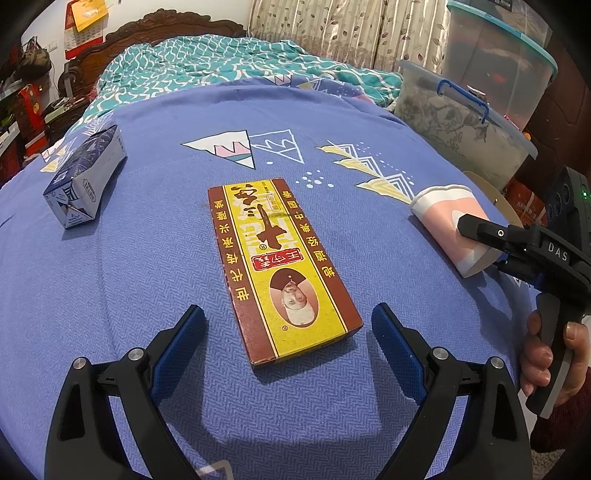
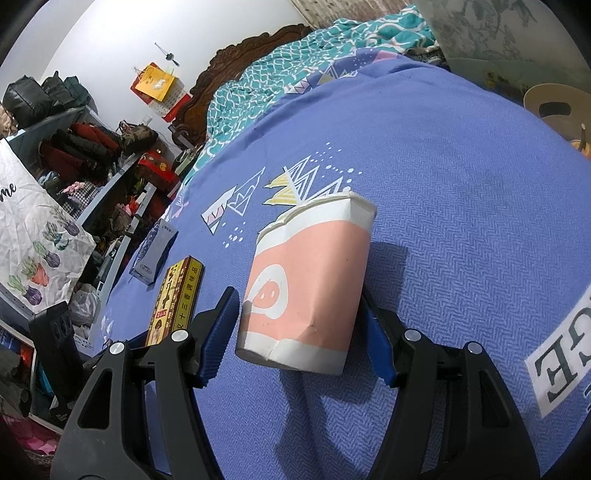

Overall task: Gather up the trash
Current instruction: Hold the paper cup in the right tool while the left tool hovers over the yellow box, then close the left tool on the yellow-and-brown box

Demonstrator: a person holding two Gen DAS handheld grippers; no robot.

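Three pieces of trash lie on a blue bedspread (image 1: 147,277). A flat yellow and brown box (image 1: 280,266) lies in the middle, its near end between the open fingers of my left gripper (image 1: 288,328), which touch nothing. A crushed pink and white paper cup (image 2: 306,288) lies on its side; it also shows in the left wrist view (image 1: 448,221). My right gripper (image 2: 299,317) is open with its blue pads either side of the cup's base. A blue and white carton (image 1: 86,177) lies at the far left.
Clear plastic storage bins (image 1: 480,110) stand beside the bed at the right. A teal patterned quilt (image 1: 221,62) is bunched at the far end by a carved wooden headboard (image 1: 166,29). Cluttered shelves (image 2: 92,166) and a white paper bag (image 2: 33,229) stand left of the bed.
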